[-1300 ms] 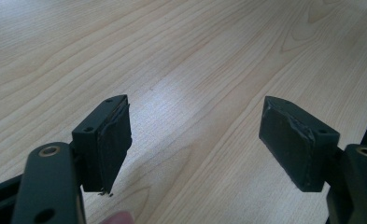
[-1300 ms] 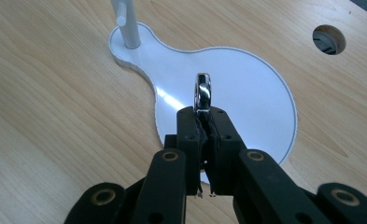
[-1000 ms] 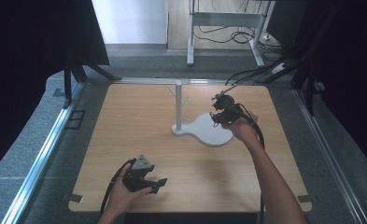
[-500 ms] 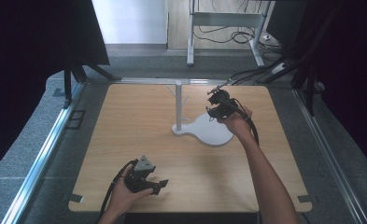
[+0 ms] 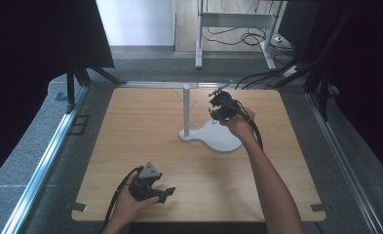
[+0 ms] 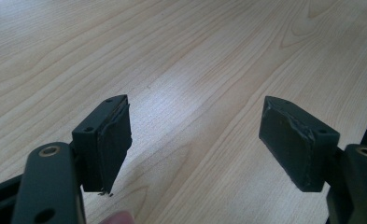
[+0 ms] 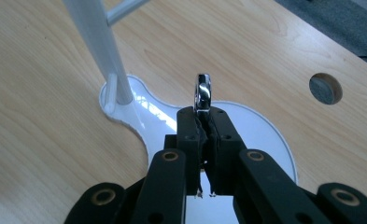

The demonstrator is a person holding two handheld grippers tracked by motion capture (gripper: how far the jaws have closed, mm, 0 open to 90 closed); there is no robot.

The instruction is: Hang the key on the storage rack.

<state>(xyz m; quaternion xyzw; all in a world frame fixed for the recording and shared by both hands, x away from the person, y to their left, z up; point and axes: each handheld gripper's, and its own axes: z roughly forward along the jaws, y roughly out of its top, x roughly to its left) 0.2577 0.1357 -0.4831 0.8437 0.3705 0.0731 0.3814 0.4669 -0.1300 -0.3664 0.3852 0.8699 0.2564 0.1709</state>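
1. Ring (image 7: 203,92) of polished silvery metal stands edge-on between the jaws of the right gripper (image 7: 203,116), which are pinched together on its lower arc, leaving most of the hoop proud above the tips.

2. In the high view the right gripper (image 5: 221,105) is held in the air toward the far right part of the desk (image 5: 130,146), above the white stand base (image 5: 218,138) and just beside the upright white post (image 5: 186,109) with its short side pegs.

3. Judged by its look, the ring is small, rigid and very light. Weight should be no trouble; its smooth, rounded, shiny surface is what could let it twist or squirt out of the pads.

4. The present hold, flat pads across the band's two faces, seems the sound one. A grip on the outer curve would likely roll off.

5. Enough hoop must stay clear of the jaws if it is meant to slip over a peg, so a low, shallow bite suits, at the cost of less pad contact.

6. The left gripper (image 5: 150,184) rests low near the near edge of the desk, left of centre. In its own view its jaws stand wide apart with nothing but bare wood between them.
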